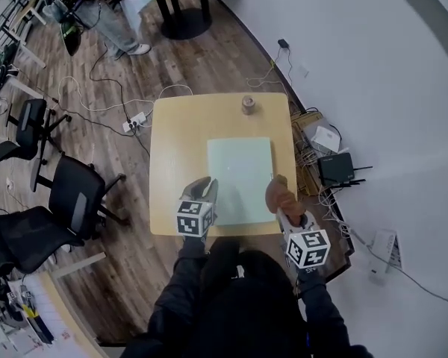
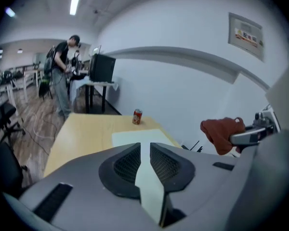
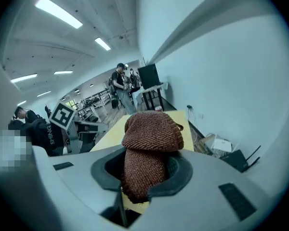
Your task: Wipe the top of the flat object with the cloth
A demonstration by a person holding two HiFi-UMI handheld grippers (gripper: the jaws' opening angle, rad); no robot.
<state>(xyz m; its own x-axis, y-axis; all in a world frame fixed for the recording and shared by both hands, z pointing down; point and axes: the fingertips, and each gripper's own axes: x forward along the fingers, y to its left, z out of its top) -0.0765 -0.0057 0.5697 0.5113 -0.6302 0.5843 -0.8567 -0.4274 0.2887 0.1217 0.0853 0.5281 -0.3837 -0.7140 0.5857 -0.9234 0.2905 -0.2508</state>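
Observation:
A pale green flat board (image 1: 240, 179) lies on the wooden table (image 1: 179, 140), nearer its right side. My right gripper (image 1: 282, 206) hovers at the board's near right corner, shut on a rust-brown knitted cloth (image 1: 276, 191); in the right gripper view the cloth (image 3: 151, 143) bulges up between the jaws of the right gripper (image 3: 145, 170). My left gripper (image 1: 201, 189) is at the board's near left corner. In the left gripper view the left gripper (image 2: 145, 148) is open, with a narrow gap between its jaws and nothing in it. The board (image 2: 137, 137) shows beyond them, and the cloth (image 2: 223, 133) at the right.
A small can (image 1: 248, 104) stands at the table's far edge, also in the left gripper view as a can (image 2: 137, 116). Office chairs (image 1: 75, 200) stand left of the table. Cables and a router (image 1: 336, 166) lie on the floor by the right wall. A person (image 1: 97, 6) stands far back.

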